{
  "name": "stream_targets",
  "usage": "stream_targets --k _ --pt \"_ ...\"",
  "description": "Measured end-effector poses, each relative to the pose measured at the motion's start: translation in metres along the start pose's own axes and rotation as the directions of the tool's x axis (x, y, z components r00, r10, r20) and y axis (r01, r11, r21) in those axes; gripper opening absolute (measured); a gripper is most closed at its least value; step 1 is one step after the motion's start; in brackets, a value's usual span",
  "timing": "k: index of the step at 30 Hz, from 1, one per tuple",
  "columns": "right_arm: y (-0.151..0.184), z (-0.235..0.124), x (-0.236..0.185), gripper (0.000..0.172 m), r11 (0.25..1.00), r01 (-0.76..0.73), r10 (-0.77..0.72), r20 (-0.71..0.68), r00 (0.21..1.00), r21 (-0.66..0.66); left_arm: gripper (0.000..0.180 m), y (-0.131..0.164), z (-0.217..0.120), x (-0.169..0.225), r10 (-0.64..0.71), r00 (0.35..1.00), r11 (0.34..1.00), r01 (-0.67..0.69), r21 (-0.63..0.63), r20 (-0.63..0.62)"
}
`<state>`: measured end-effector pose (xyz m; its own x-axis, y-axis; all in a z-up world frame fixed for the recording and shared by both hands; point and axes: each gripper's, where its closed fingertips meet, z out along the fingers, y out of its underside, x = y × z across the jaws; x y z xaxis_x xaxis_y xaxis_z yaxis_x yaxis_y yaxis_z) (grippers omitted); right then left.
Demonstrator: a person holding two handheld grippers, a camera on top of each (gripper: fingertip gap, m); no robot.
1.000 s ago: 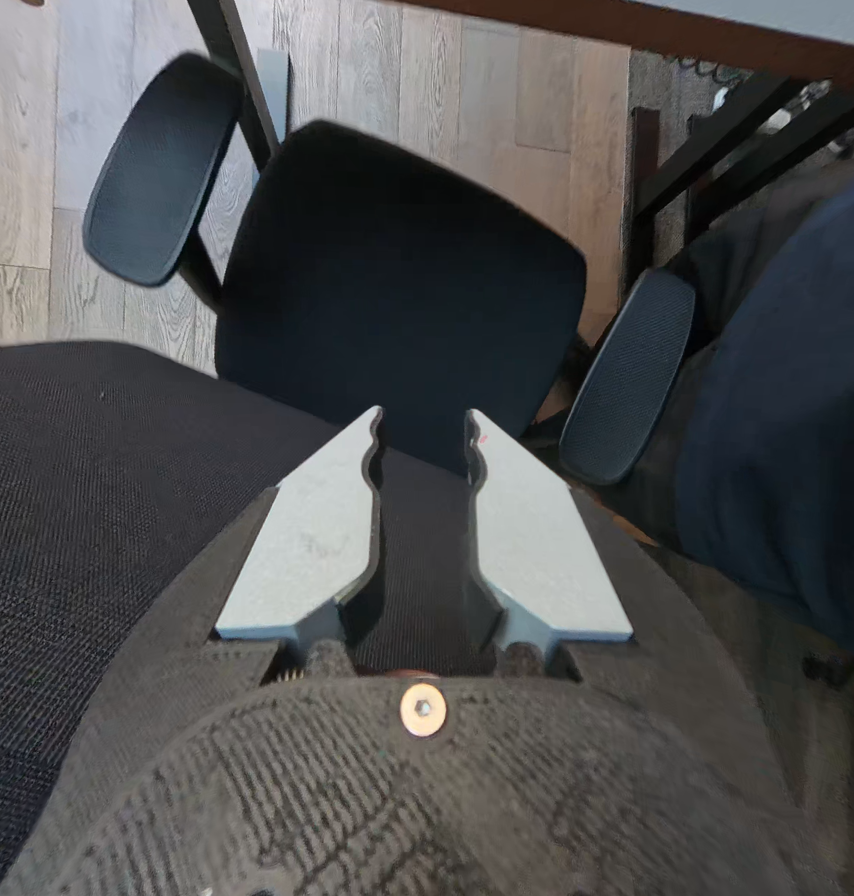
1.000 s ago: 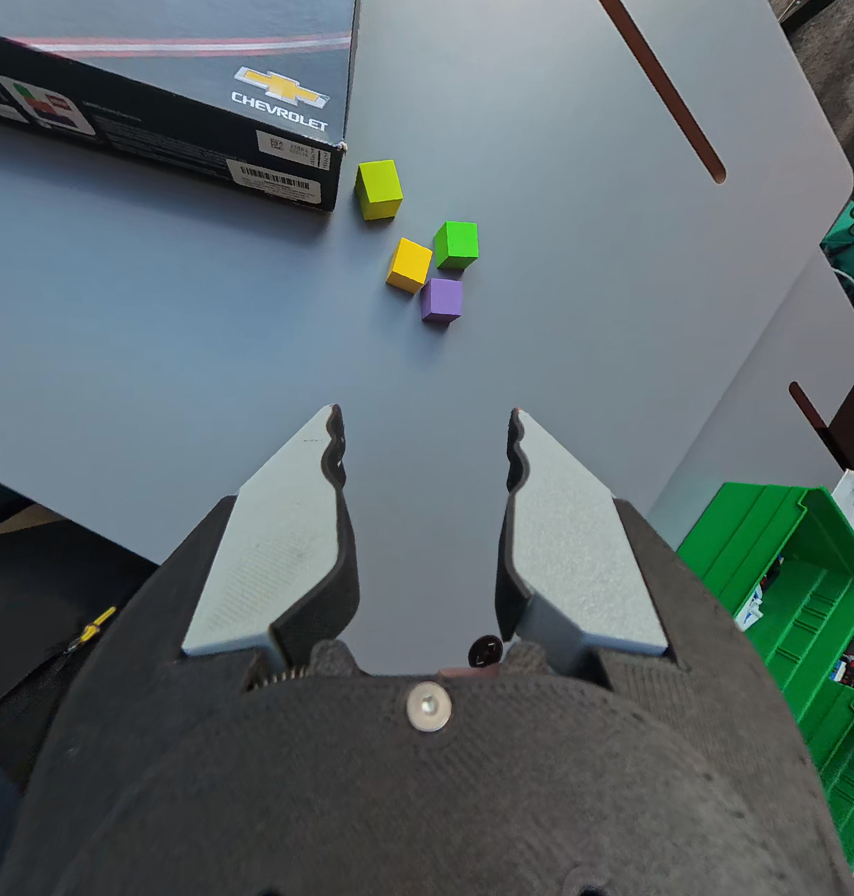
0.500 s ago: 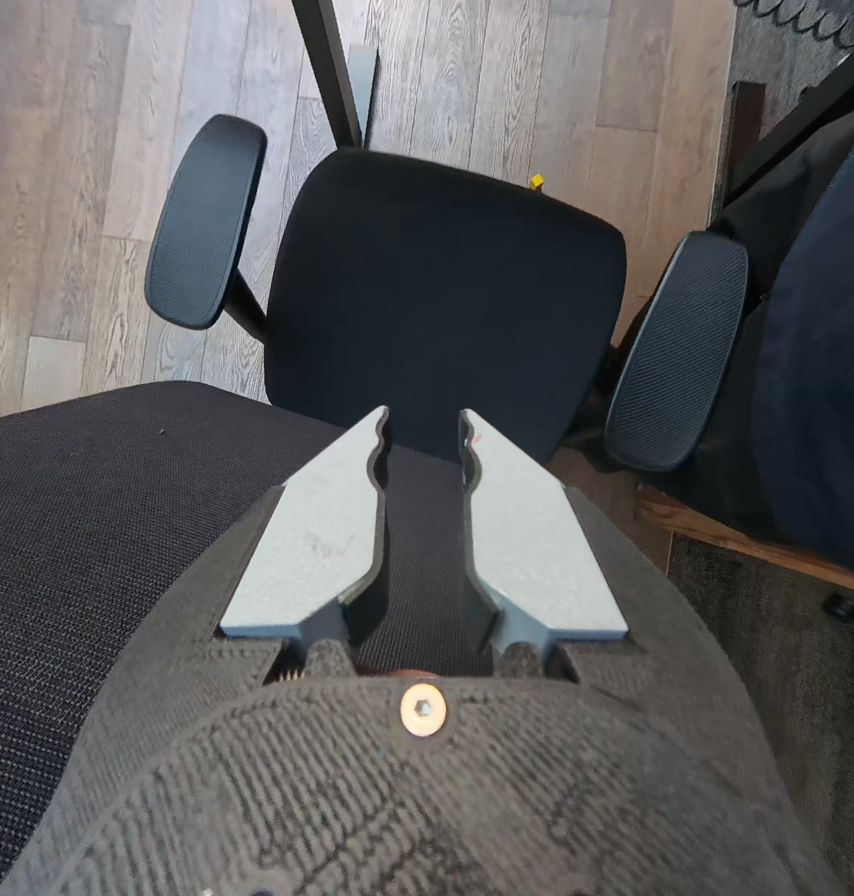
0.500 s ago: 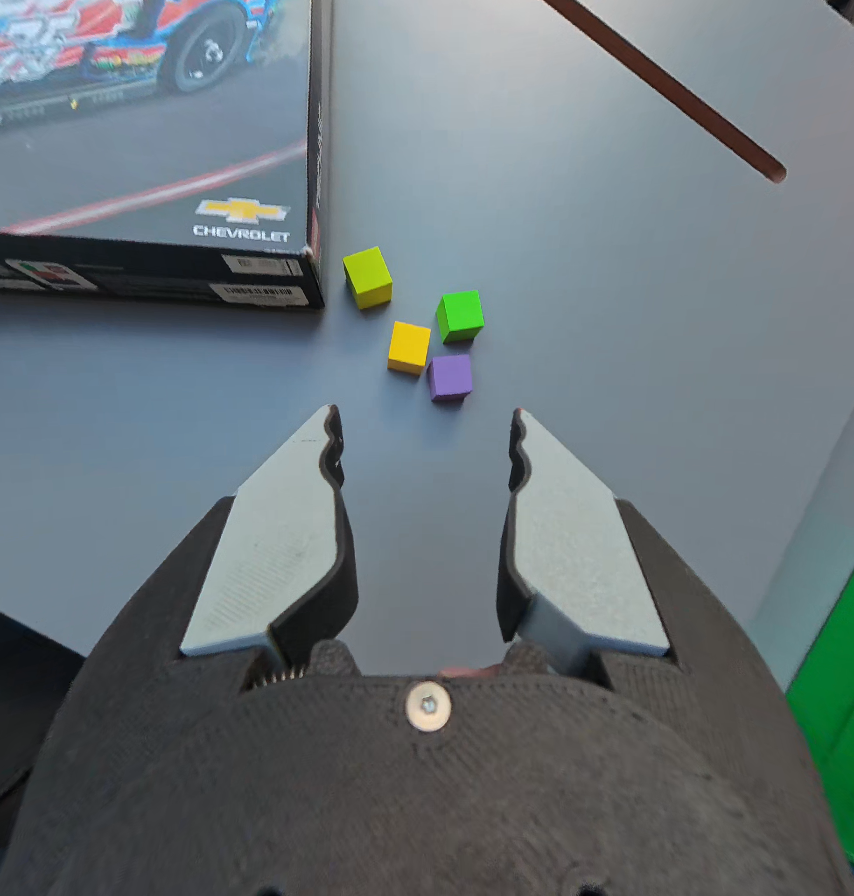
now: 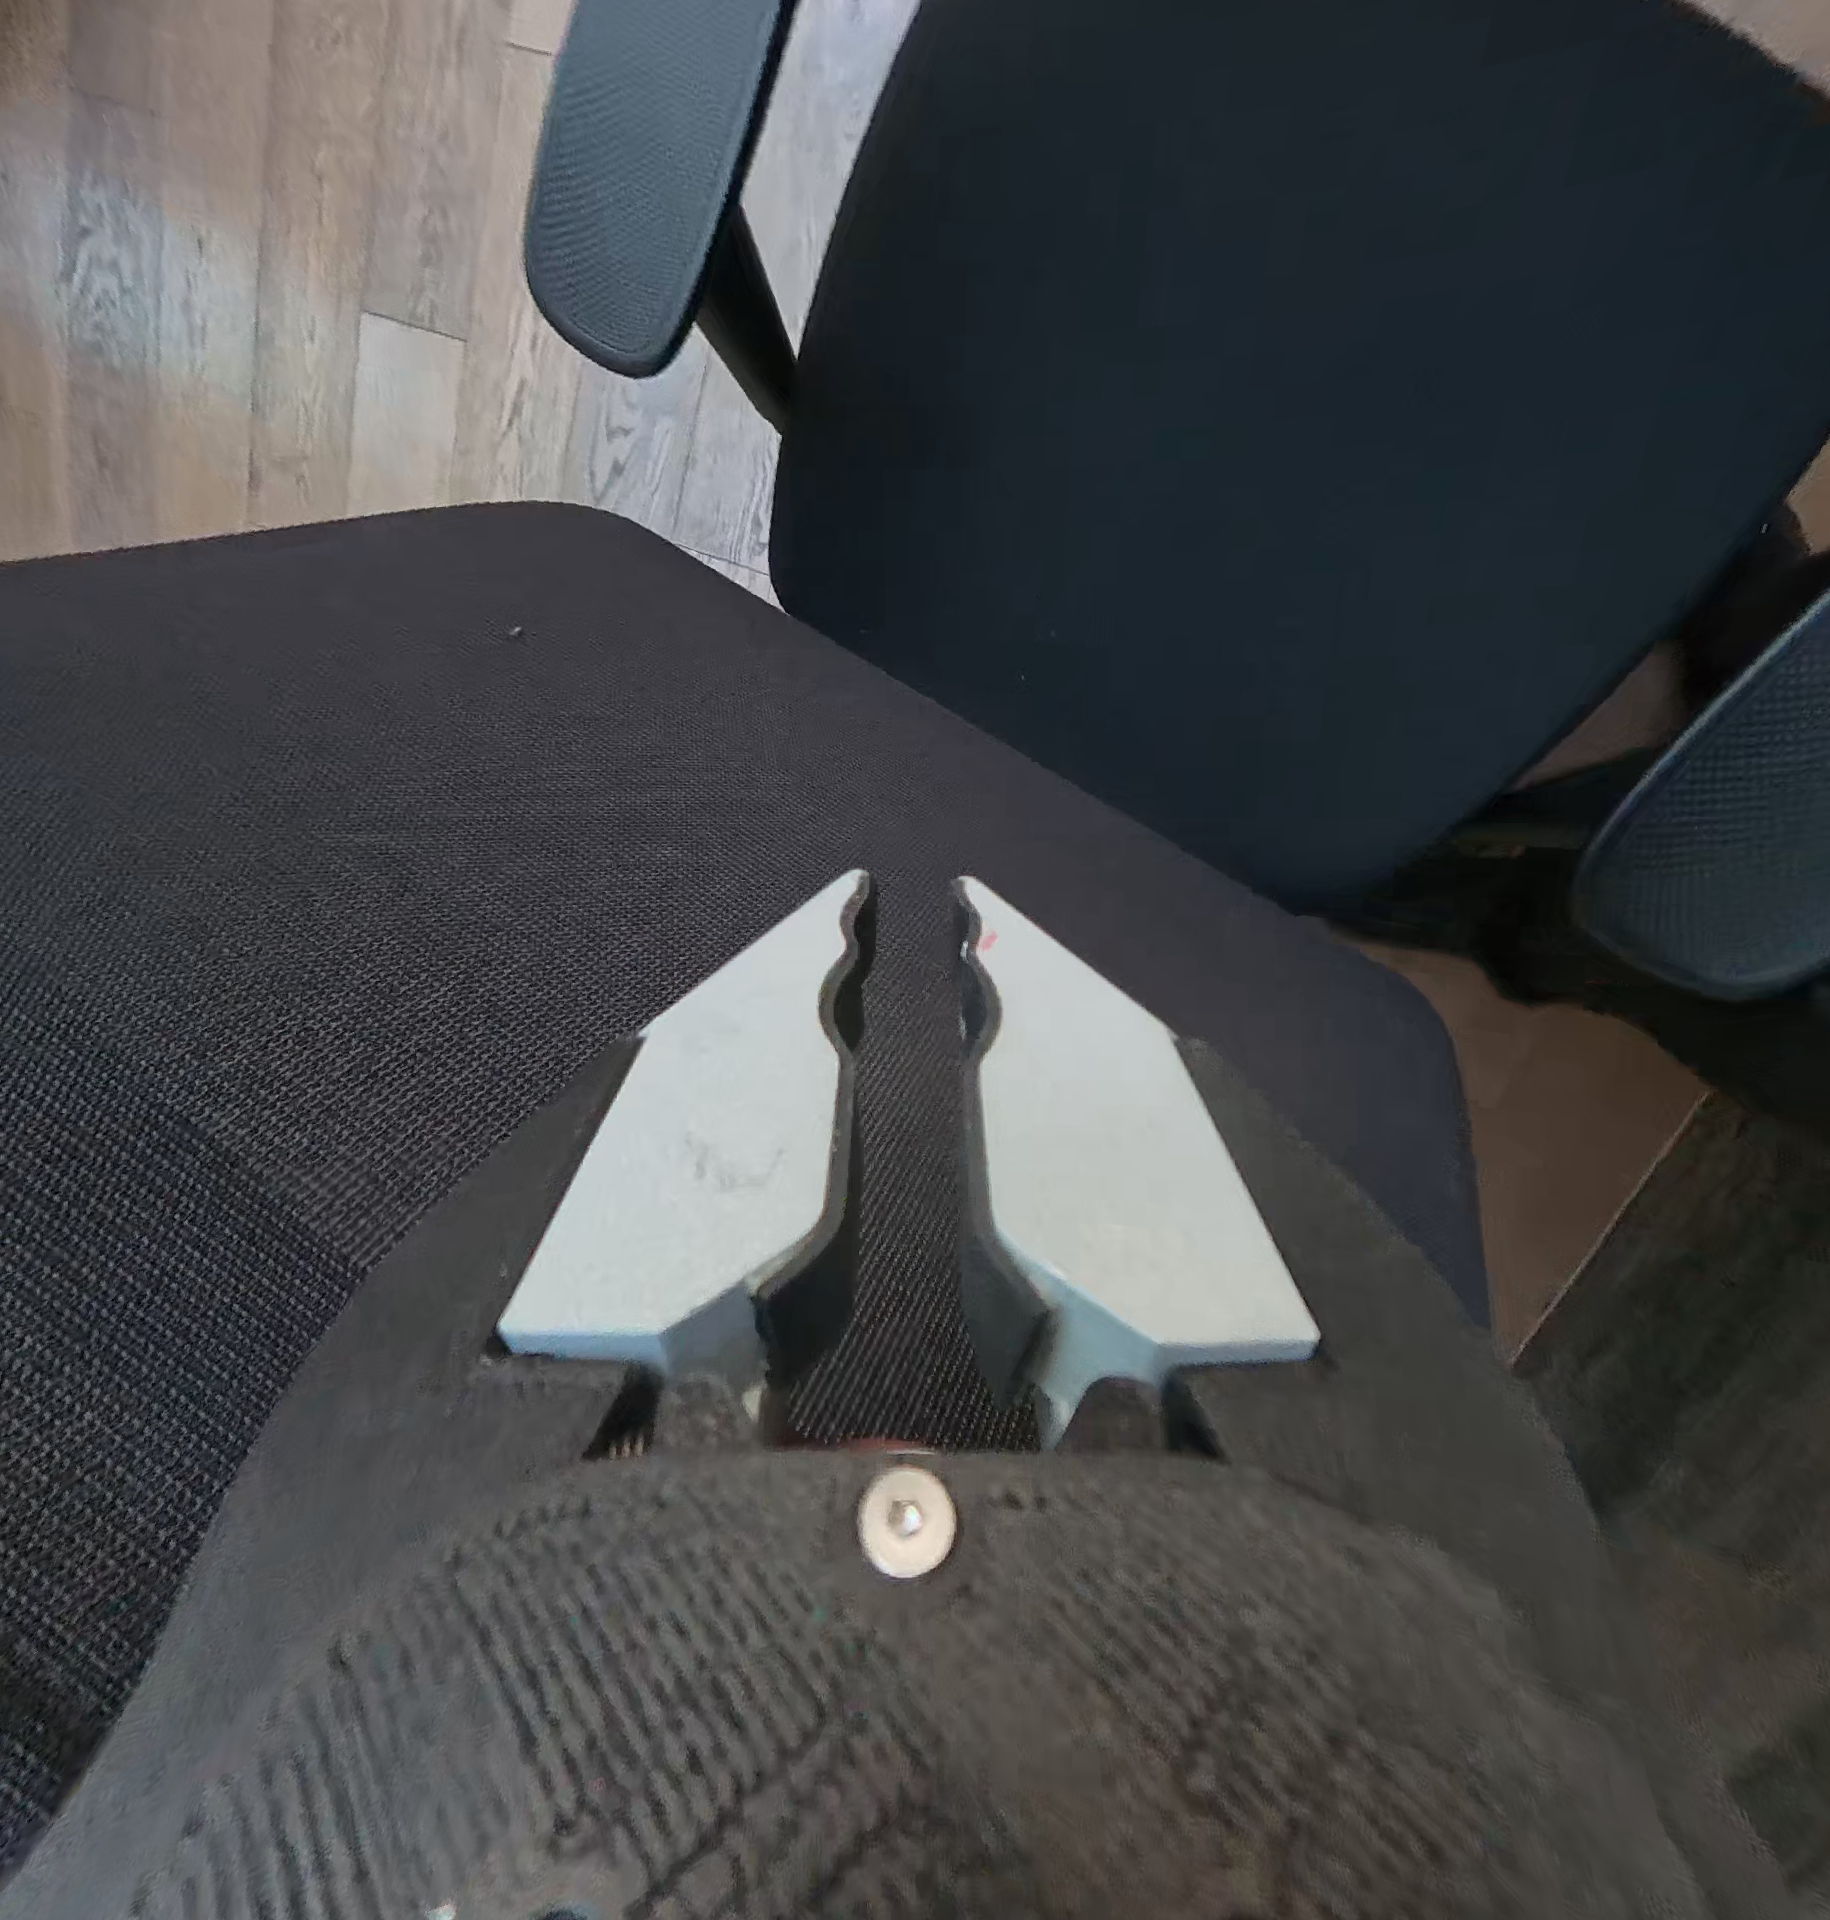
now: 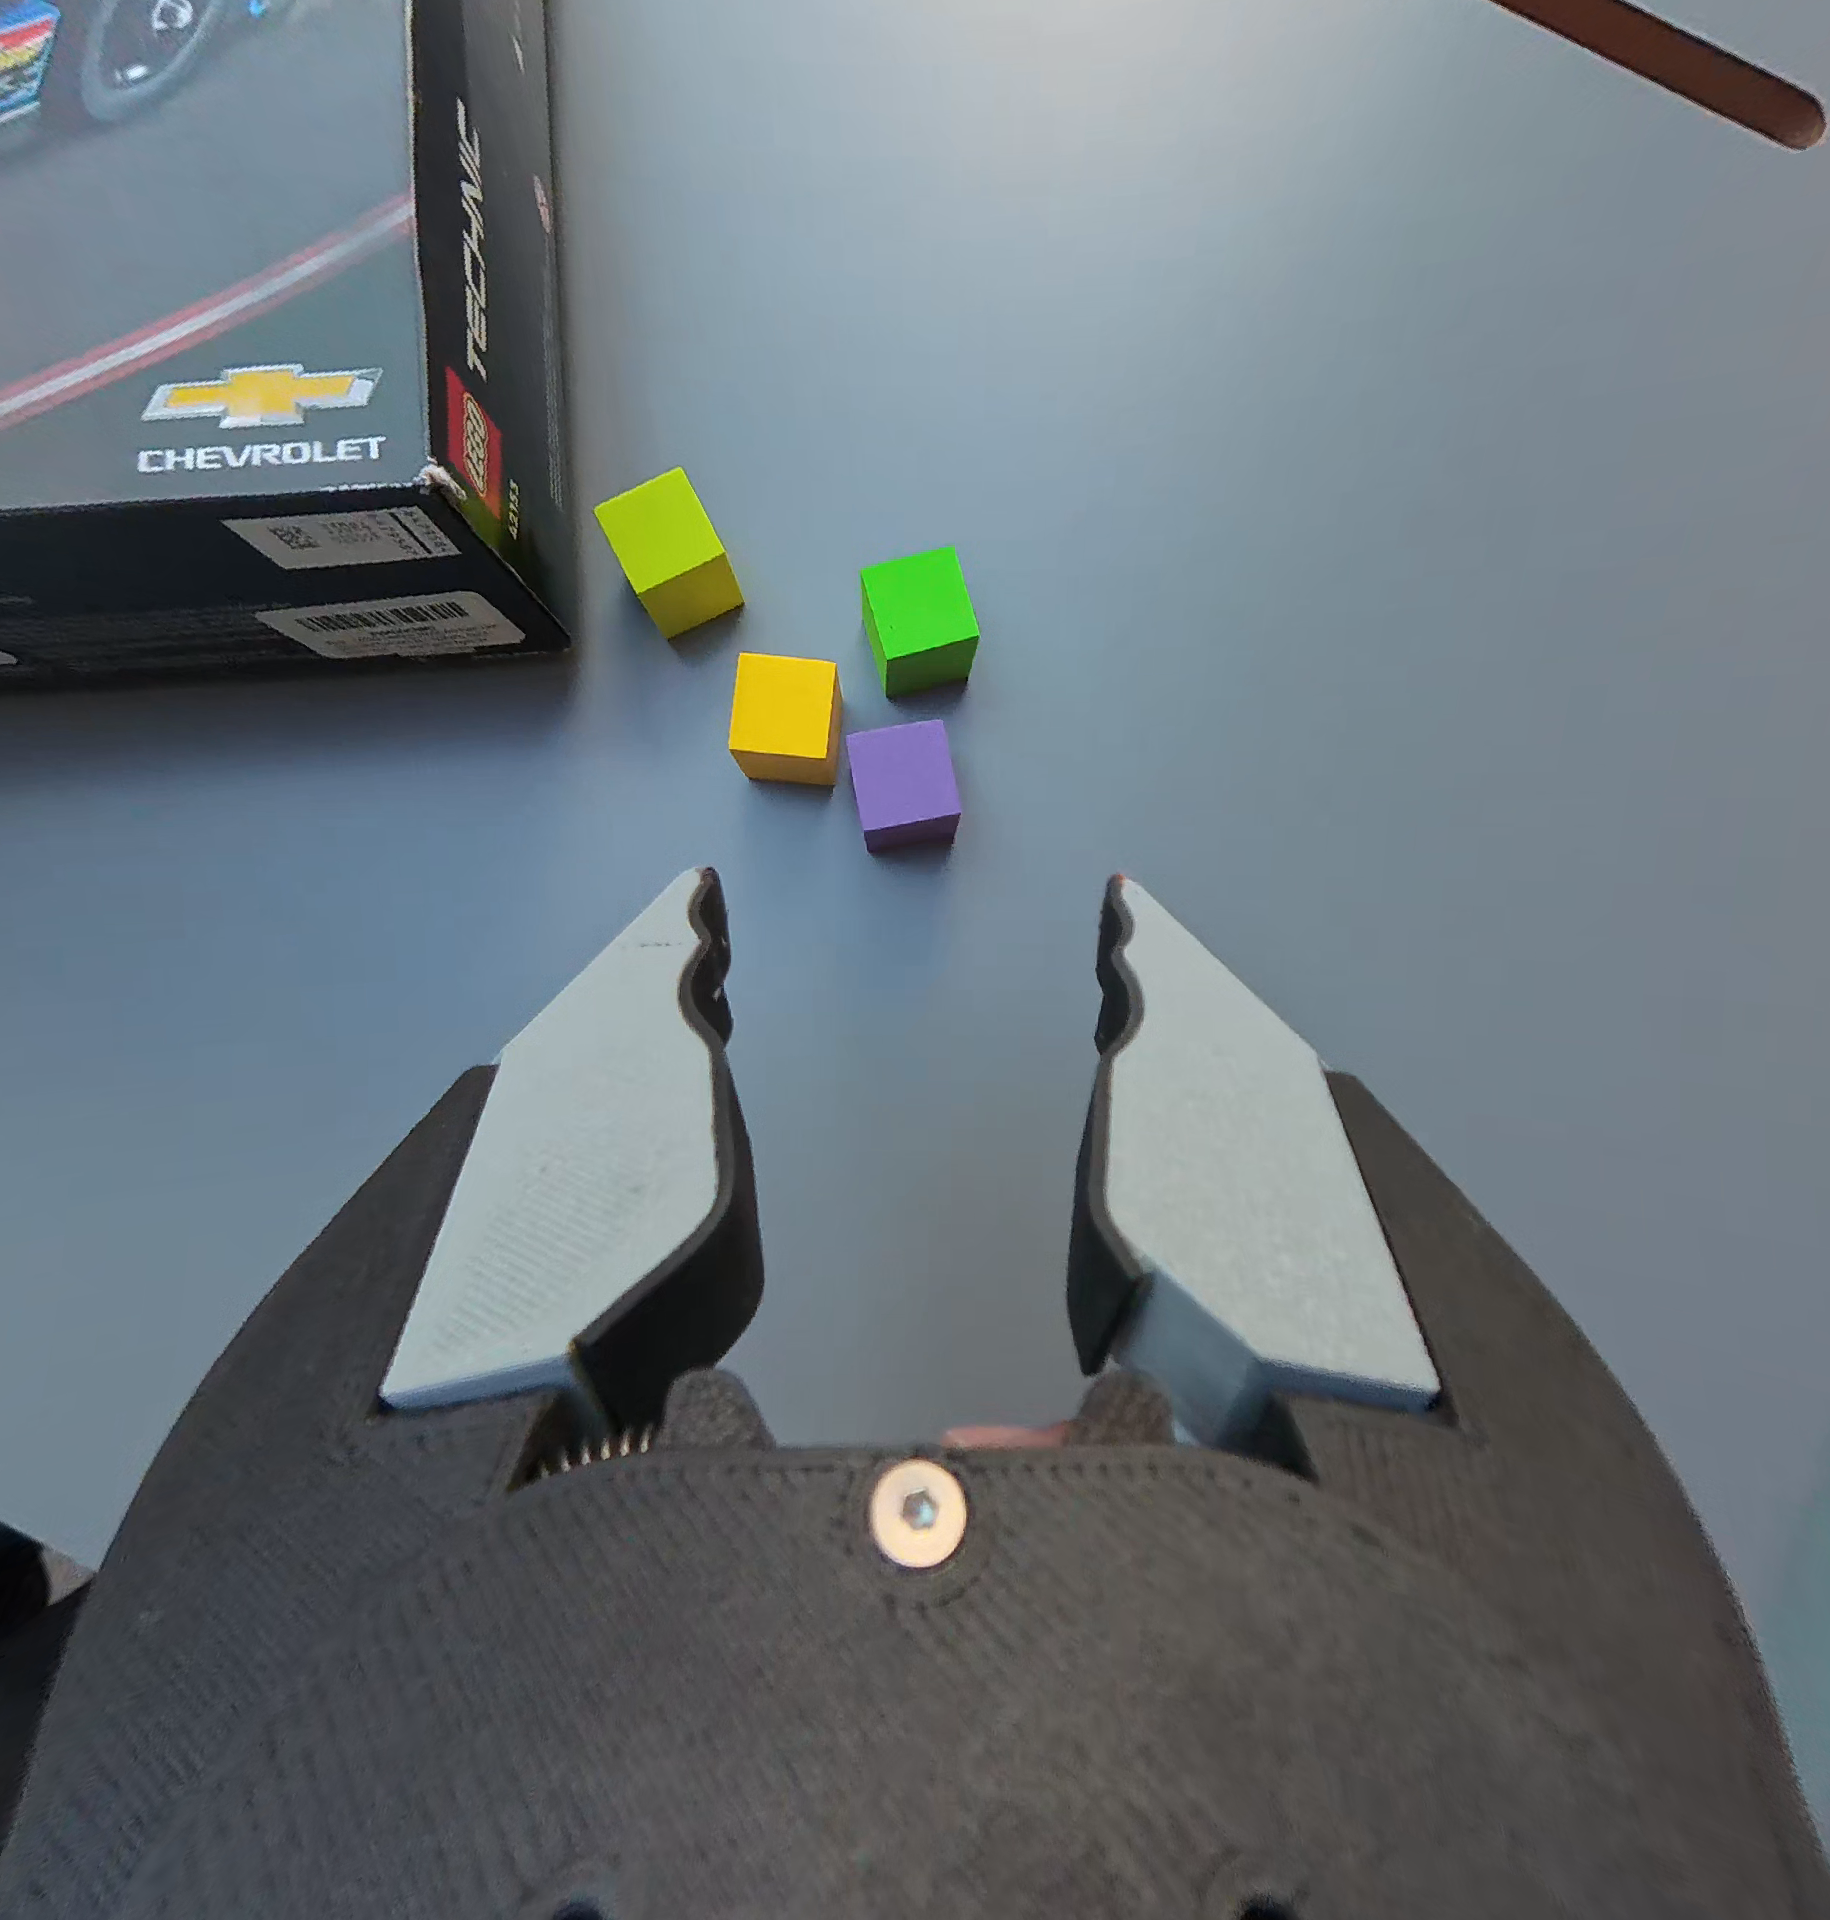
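My right gripper (image 6: 911,878) is open and empty, hovering over a grey-blue table (image 6: 1306,520). Just ahead of its fingertips stands a purple cube (image 6: 903,779), in line with the gap between them. A yellow cube (image 6: 783,712) stands next to it on the left, a green cube (image 6: 919,613) behind it, and a lime cube (image 6: 667,545) farther back left. My left gripper (image 5: 912,883) is away from the table, above a black mesh chair seat (image 5: 371,883). Its jaws stand a narrow gap apart with nothing between them.
A dark printed cardboard box (image 6: 215,312) lies at the table's back left, close to the lime cube. A brown slot (image 6: 1721,94) marks the table's far right. In the left wrist view, a second black chair (image 5: 1306,416) with armrests (image 5: 641,177) stands on wood floor (image 5: 215,260). There is about 95 cm between the tips of the two grippers. It is some 6 cm from my right tips to the purple cube (image 6: 903,779).
My right gripper has moved forward toward the cubes, still wide open. My left gripper's jaws have narrowed on air, and it has shifted over the chair seat.
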<state>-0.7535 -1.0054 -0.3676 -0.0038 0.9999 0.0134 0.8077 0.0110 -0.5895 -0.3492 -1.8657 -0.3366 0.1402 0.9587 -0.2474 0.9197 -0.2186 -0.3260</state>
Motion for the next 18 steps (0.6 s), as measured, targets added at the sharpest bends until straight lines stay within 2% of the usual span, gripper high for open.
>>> stream_targets --k 4,7,13,18 --pt "-0.001 -0.011 -0.005 0.071 0.999 -0.029 0.03 -0.039 0.999 0.027 0.027 0.02 0.0 -0.026 -0.093 0.995 0.996 0.093 -0.007 -0.027" --pt "-0.002 -0.029 -0.029 0.071 0.996 -0.044 0.049 -0.058 0.997 0.072 0.037 0.031 0.0 -0.04 -0.077 0.996 0.997 0.077 -0.007 -0.036" --pt "0.013 -0.084 -0.121 0.07 0.991 -0.002 0.009 -0.056 0.998 0.135 0.036 0.047 -0.006 -0.082 0.046 0.997 0.995 -0.051 0.086 0.063" --pt "0.025 -0.118 -0.213 0.073 0.981 0.123 -0.126 0.011 0.992 0.151 0.037 0.058 -0.015 -0.123 -0.004 1.0 0.984 0.001 0.177 0.017"
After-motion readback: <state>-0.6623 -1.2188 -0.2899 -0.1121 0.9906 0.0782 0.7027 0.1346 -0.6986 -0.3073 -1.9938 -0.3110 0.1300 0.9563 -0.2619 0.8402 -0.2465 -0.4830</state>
